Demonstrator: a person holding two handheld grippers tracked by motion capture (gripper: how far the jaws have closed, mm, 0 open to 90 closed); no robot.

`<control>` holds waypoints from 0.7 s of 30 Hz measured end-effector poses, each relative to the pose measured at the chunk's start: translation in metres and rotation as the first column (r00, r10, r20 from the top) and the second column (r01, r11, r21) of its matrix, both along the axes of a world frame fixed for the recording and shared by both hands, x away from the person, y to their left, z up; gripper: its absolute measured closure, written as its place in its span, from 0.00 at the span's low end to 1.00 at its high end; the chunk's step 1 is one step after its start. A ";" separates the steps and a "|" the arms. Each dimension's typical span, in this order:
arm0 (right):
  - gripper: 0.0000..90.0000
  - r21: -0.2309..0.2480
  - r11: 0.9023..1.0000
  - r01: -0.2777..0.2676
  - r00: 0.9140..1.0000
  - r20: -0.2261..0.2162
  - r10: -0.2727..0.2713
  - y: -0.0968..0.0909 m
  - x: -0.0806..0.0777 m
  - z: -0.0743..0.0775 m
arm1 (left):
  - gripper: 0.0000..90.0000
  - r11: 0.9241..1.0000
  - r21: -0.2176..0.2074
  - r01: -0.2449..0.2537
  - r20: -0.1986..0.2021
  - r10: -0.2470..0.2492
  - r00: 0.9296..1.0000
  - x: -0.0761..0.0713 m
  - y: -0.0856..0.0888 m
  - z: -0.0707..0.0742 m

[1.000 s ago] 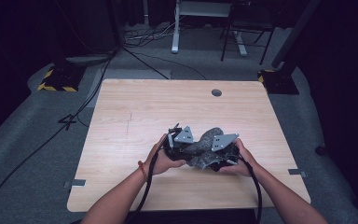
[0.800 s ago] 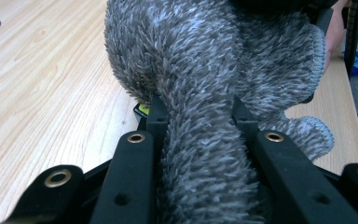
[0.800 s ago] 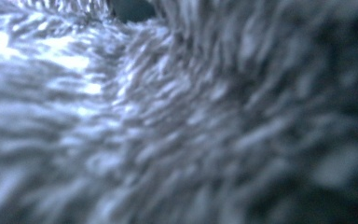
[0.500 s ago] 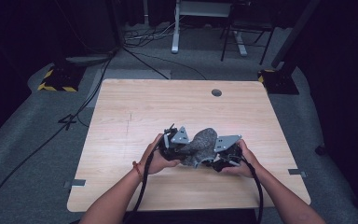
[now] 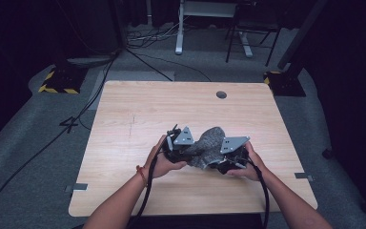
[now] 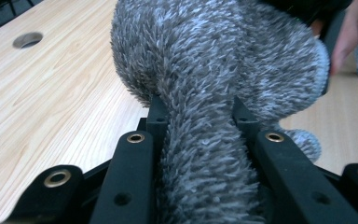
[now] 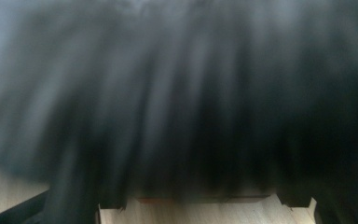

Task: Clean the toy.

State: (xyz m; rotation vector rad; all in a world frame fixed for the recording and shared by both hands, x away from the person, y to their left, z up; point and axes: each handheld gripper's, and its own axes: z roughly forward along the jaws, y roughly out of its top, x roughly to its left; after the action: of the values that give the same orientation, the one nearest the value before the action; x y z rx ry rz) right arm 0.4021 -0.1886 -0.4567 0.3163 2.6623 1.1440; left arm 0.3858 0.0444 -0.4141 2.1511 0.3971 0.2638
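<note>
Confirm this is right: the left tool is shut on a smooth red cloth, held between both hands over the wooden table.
Not quite. The cloth is fuzzy and grey, not smooth and red; the left gripper view shows it. The rest stands: the left tool is shut on it, between both hands over the wooden table.

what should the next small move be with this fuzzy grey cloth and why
Probably draw the two grippers slowly apart to stretch it flat. The left gripper is clamped on a bunched fold of the fuzzy grey cloth, which is still humped between both grippers above the table.
</note>
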 end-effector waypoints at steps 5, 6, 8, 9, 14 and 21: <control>0.38 -0.024 1.000 -0.001 1.000 0.017 0.001 0.003 -0.002 0.000 | 0.77 1.000 0.028 -0.015 0.004 0.015 1.000 0.001 -0.004 -0.004; 0.38 -0.023 1.000 0.000 1.000 0.011 0.000 0.003 -0.002 0.000 | 0.77 0.999 0.035 -0.024 0.004 0.024 1.000 0.002 -0.002 -0.005; 0.38 -0.029 1.000 0.001 1.000 0.012 0.000 0.001 -0.002 -0.001 | 0.77 0.998 0.045 -0.039 0.006 0.039 0.999 0.004 0.000 -0.007; 0.38 -0.029 1.000 0.001 1.000 0.012 0.000 0.001 -0.002 -0.001 | 0.77 0.998 0.050 -0.048 0.000 0.048 0.999 0.006 0.003 -0.008; 0.38 -0.001 1.000 0.012 1.000 0.018 -0.012 -0.008 -0.001 0.004 | 0.77 0.994 0.059 -0.097 -0.029 0.099 0.995 0.016 0.016 -0.016; 0.38 0.042 0.999 0.027 0.999 0.030 -0.028 -0.015 -0.001 0.012 | 0.77 0.990 0.044 -0.136 -0.052 0.138 0.989 0.021 0.028 -0.017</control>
State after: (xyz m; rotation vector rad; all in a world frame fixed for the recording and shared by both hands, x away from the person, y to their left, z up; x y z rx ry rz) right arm 0.4009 -0.2038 -0.4443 0.3390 2.6027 1.1878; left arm 0.4069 0.0725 -0.4307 2.1770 0.5775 0.2925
